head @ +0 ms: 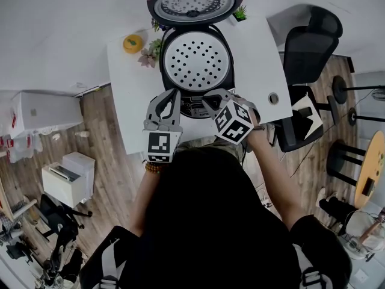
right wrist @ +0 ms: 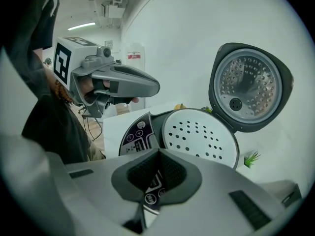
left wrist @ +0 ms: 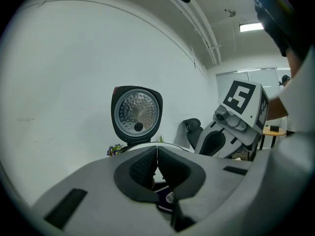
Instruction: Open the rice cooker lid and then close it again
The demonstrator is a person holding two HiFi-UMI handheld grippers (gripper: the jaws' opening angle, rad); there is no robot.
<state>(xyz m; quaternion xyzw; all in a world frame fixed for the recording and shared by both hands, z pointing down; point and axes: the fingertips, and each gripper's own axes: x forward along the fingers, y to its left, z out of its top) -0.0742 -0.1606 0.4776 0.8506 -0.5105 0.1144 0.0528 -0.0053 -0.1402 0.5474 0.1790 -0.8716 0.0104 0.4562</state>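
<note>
Head view: left hand-held gripper [head: 170, 94] near-level, right hand-held gripper [head: 207, 100] tilted down

The person wears a black top [head: 210, 221] and a beaded bracelet [head: 153, 168] on the left wrist. The left gripper [head: 172, 94] and right gripper [head: 207, 99] are grey plastic, each with a white cube [head: 161, 146] bearing black square markers. Their fingers [left wrist: 145, 166] have dark ribbed pads.

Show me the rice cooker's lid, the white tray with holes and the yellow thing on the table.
lid [head: 194, 2], head view, middle of its shiny inner plate.
white tray [head: 196, 61], head view, its dotted middle.
yellow thing [head: 133, 43], head view, its top.
</note>
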